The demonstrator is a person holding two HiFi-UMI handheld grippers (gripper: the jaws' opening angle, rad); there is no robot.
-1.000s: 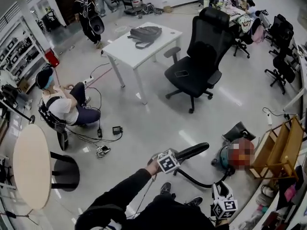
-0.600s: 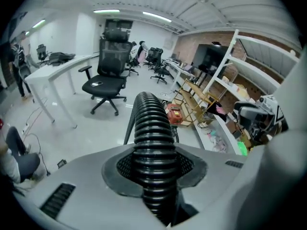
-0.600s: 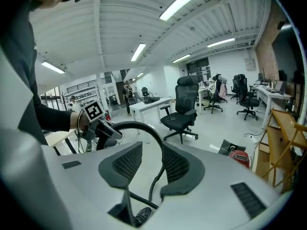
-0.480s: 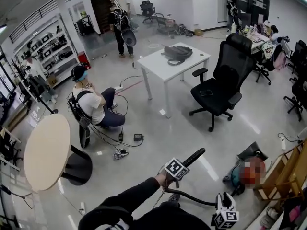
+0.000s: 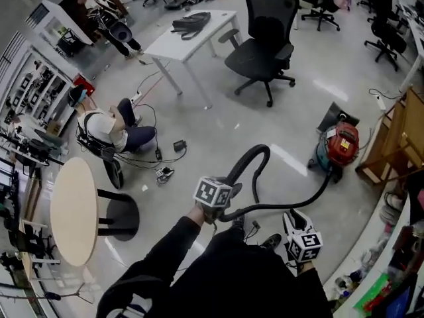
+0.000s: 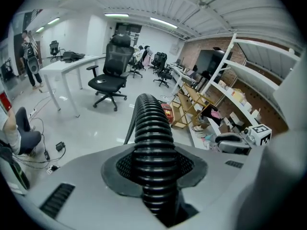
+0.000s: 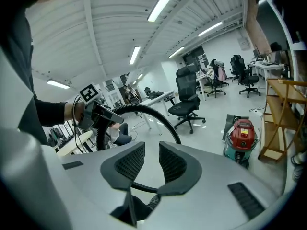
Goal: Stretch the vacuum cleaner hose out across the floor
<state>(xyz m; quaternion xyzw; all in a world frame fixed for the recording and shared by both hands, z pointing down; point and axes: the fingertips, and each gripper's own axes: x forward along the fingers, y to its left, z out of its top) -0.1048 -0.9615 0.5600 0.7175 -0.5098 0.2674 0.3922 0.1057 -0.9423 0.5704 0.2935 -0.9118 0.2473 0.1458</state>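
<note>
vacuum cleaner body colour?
The vacuum cleaner has a red top over a teal lower body. It shows best in the right gripper view.

Head view steeply downward; gripper views along their tongs (shared: office chair (image 5: pixel 262 42))

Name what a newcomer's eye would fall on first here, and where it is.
The black ribbed hose, clamped in the left gripper, arches over the floor to the red vacuum cleaner at right. Behind it stands a black office chair, with a person sitting on the floor at left.
</note>
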